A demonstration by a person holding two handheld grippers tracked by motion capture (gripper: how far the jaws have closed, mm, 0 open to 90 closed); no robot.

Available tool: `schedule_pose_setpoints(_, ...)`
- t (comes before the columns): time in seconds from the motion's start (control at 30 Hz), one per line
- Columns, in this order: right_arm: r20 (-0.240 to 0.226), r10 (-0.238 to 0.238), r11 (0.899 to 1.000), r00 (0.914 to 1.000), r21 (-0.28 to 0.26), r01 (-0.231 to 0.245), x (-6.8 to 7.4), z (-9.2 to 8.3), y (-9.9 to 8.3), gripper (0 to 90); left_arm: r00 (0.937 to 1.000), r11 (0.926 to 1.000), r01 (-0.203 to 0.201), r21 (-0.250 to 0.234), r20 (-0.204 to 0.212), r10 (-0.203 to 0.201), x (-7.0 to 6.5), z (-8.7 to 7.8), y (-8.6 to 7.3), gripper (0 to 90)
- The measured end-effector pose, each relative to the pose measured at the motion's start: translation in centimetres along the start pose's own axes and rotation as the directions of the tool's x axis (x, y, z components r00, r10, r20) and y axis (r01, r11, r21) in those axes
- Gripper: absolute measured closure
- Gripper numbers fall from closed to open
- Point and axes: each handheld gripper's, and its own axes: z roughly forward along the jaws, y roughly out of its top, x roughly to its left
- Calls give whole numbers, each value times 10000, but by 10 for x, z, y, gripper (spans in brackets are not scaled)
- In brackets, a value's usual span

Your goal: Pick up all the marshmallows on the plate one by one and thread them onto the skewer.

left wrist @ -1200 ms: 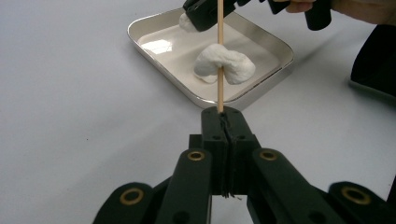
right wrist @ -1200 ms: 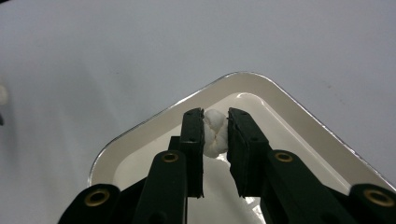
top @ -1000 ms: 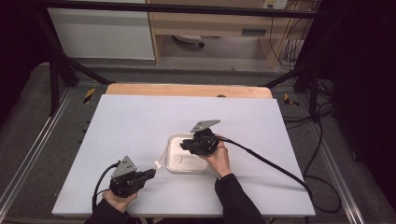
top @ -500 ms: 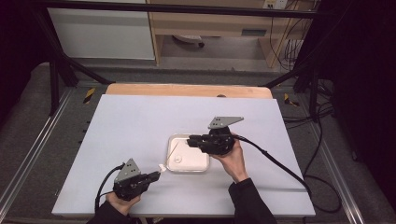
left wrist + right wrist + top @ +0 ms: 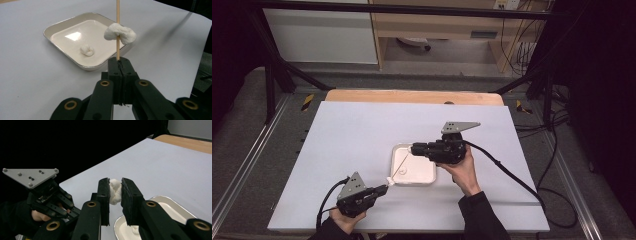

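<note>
While my left tongs (image 5: 119,65) clamp the thin, brittle skewer (image 5: 117,30) beside the tray (image 5: 62,23), my right tongs (image 5: 115,192) pinch a soft, light marshmallow (image 5: 115,190) above the tray; grip gently, mid-body.

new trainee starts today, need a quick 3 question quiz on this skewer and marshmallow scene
1. True or false: the left claw is shut on the wooden skewer.
2. What does the right claw hold?
A. a marshmallow
B. a spoon
C. nothing
3. How many marshmallows lie loose in the white tray?

Key:
1. True
2. A; a marshmallow sits between its jaws
3. One; another marshmallow is threaded on the skewer
</note>
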Motion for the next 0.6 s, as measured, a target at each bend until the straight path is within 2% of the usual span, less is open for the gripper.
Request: schedule_pose_setpoints(0.6,-236,197,9996,9995,197,-193,-3,5,-3,777,10000,10000,-62,-17,38,62,0,0,0,885)
